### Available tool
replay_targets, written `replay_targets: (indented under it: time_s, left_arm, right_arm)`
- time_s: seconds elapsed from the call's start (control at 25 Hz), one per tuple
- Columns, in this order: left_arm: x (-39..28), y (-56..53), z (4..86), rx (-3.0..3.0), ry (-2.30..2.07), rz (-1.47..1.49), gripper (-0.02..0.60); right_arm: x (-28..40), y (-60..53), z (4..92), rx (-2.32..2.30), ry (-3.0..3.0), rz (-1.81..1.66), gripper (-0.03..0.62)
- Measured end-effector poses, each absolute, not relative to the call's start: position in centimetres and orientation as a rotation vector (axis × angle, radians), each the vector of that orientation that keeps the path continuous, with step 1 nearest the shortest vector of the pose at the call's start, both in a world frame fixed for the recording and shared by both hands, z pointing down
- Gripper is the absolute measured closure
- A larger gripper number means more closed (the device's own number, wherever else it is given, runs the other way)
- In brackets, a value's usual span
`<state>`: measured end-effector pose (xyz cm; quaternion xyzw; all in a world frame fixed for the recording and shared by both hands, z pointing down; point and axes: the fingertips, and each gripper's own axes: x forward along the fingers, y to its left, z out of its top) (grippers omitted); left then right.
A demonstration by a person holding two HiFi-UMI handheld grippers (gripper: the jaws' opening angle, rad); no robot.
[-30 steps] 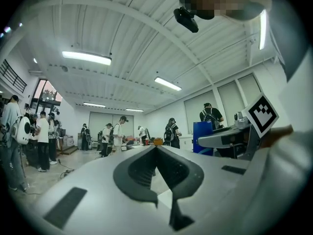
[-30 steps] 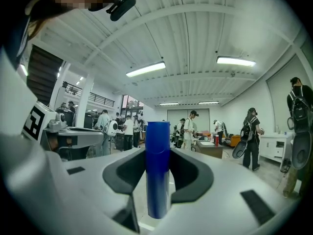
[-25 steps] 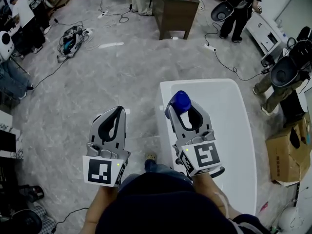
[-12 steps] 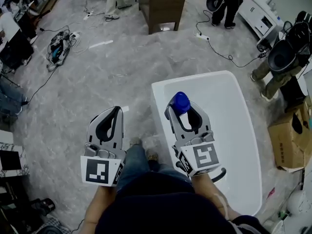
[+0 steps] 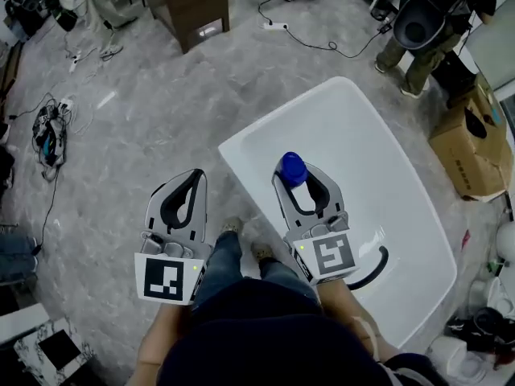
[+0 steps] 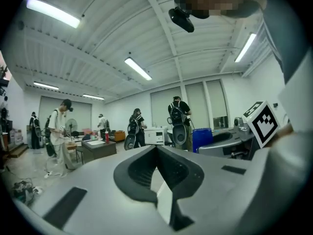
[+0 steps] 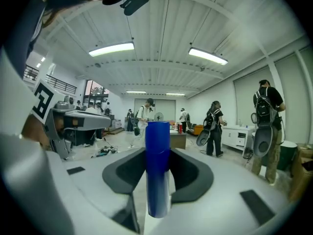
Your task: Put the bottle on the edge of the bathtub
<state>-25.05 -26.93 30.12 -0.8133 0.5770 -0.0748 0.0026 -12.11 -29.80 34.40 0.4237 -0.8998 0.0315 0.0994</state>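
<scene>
Closer now and turned, the bathtub is lying beneath the right gripper, which is clamping the blue bottle upright by its slim, stiff, likely light, slick body just inside the near left rim, while the left gripper is hanging closed, empty

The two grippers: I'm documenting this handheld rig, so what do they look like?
Both the left gripper and the right gripper have light grey fingers with black padded inner faces. Each carries a white cube printed with black square markers. A black curved part sticks out beside the right one.
</scene>
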Motion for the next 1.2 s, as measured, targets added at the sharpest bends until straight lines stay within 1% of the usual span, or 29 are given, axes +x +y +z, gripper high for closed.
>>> replay_targets:
  time_s: [0.28,0.6,0.88,1.2]
  left_arm:
    - [-25.2,-33.4,31.5,-2.757,1.527,-0.235,0.558]
    - [-24.5,-35.9,33.9,-2.915,1.283,-0.288,0.558]
    - [-22.5,-35.8,36.8,-3.006,1.176,-0.362,0.558]
    - [-20.7,-35.8,41.0,-3.041,1.108,-0.5,0.558]
  right_arm:
    - [-11.5,-33.3,38.0,1.502,-2.473,0.18,0.431]
    - [-10.3,-32.3,41.6,1.669,-2.291,0.309,0.43]
    - [-9.3,-30.8,46.3,1.665,-2.202,0.418,0.431]
    - [-9.3,-31.2,52.8,1.556,-2.178,0.487,0.431]
